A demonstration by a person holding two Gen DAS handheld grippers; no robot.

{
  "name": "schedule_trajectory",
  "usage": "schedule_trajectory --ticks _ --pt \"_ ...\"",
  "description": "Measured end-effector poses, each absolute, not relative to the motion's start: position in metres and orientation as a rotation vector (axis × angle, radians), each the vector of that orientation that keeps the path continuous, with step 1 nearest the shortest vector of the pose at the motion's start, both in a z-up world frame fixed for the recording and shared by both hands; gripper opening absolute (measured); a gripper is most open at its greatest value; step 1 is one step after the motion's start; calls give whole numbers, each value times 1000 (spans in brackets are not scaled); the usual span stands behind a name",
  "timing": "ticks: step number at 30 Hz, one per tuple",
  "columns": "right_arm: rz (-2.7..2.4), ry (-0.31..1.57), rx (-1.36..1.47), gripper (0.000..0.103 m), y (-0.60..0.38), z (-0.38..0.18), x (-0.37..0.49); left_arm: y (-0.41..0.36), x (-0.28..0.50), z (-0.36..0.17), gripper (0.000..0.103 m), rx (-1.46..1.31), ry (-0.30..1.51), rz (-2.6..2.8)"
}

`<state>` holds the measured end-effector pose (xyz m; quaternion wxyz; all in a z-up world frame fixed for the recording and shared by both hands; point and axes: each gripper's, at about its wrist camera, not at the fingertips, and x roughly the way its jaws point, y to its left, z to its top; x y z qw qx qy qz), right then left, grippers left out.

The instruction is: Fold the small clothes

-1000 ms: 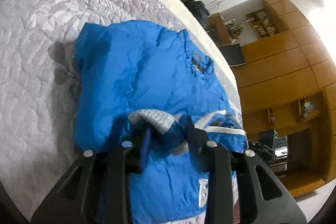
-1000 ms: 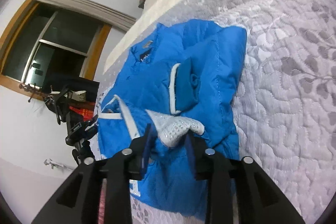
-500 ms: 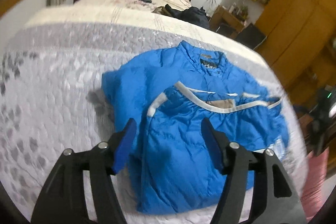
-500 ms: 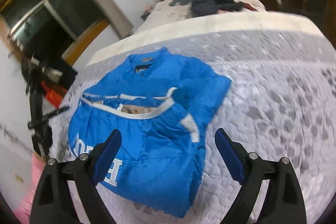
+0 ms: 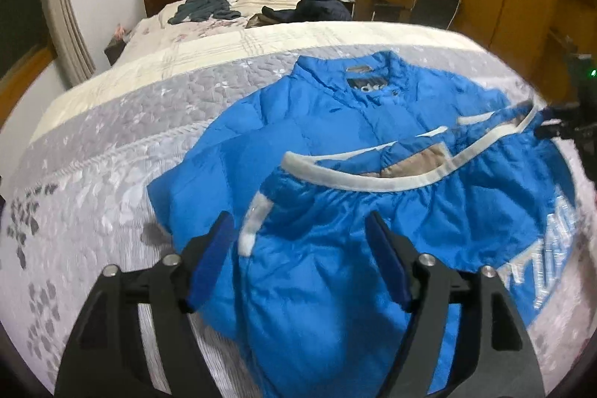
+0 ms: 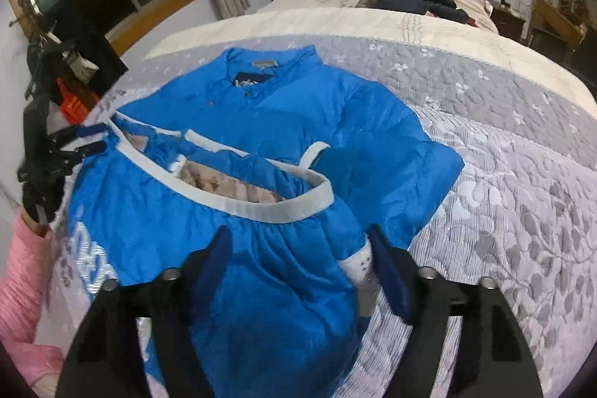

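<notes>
With both grips released, blue jacket (image 5: 335, 122) lies folded on the grey quilted bed (image 5: 93, 181).

Left tongs (image 5: 300, 248) and right tongs (image 6: 298, 254) stand apart, empty, above the jacket's near edge; a second ago each was clamped on a white cuff. White-trimmed hem (image 6: 261, 207) now lies doubled back across the jacket's middle, collar toward the headboard. Both views have pulled back and levelled since then.

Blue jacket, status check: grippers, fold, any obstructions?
Left gripper open, right gripper open, both empty. Blue jacket on quilt, hem folded up. Nothing in the way.
</notes>
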<state>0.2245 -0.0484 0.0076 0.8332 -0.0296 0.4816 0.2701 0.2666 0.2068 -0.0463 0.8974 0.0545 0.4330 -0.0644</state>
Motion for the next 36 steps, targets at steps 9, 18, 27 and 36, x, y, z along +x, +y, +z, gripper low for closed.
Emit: schedule_trajectory --ticks 9,18,27,36 --pt "574 999 2 20 -60 13 223 198 283 -56 43 117 906 -94" --pt "554 1109 324 14 -85 6 240 206 277 -39 13 -54 905 -71" --pt "586 975 354 14 -91 71 234 208 266 23 11 -154 729 -55" --pt "525 900 360 14 -79 121 289 214 317 62 11 -162 639 25"
